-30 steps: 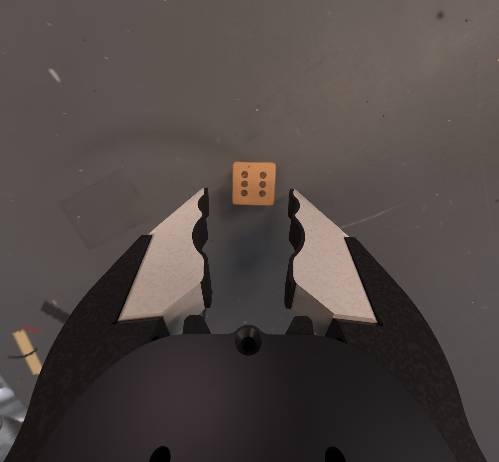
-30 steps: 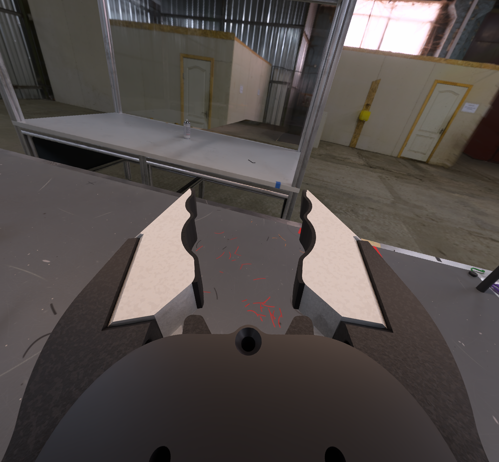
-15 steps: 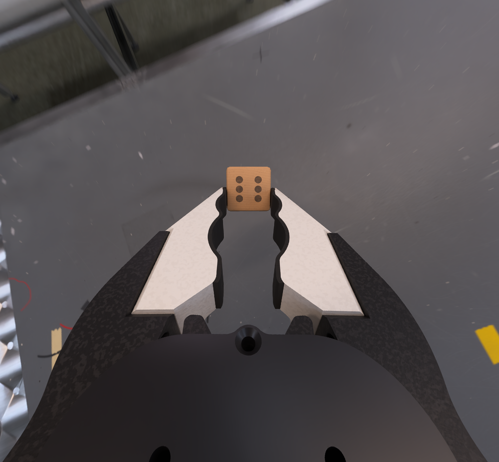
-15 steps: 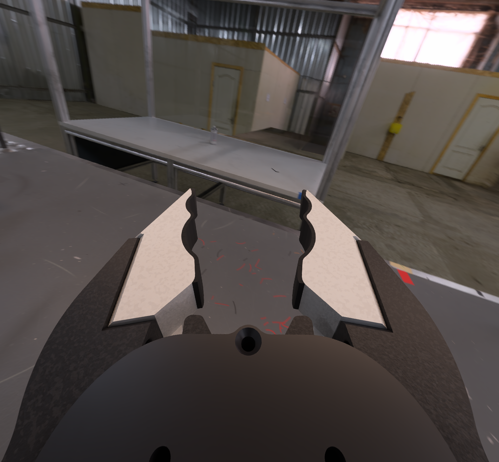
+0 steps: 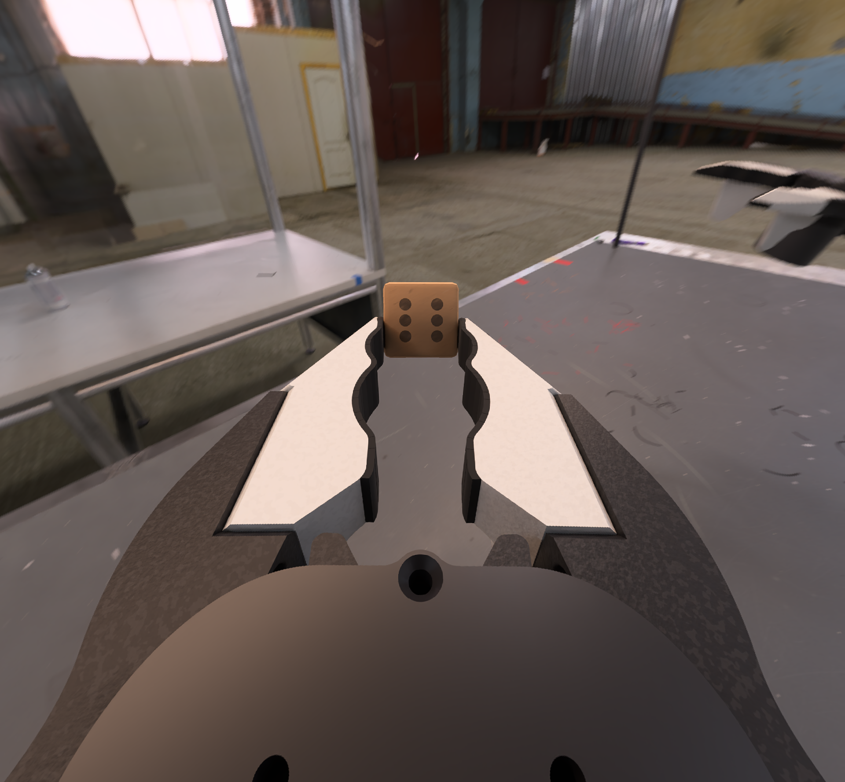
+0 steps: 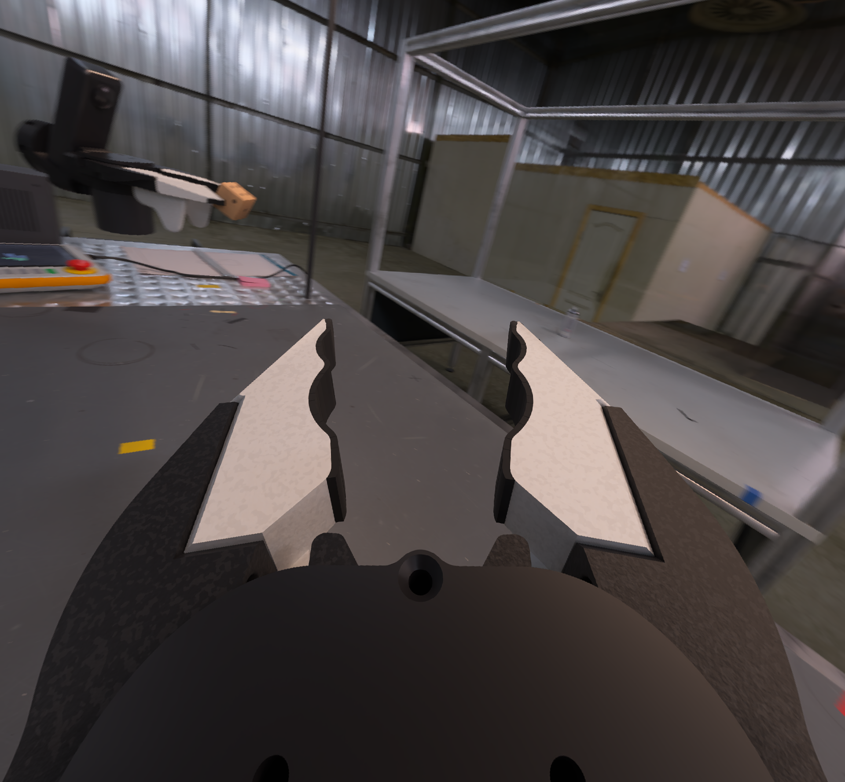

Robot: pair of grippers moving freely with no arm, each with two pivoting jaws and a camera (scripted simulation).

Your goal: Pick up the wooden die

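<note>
Left gripper (image 5: 420, 332) — level, aloft — clamps wooden die (image 5: 420, 319).

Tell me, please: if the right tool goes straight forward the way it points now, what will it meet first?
Probably nothing close. The right tool is open and empty, aimed over the dark table's edge toward the lighter table beyond; depth is unclear.
</note>
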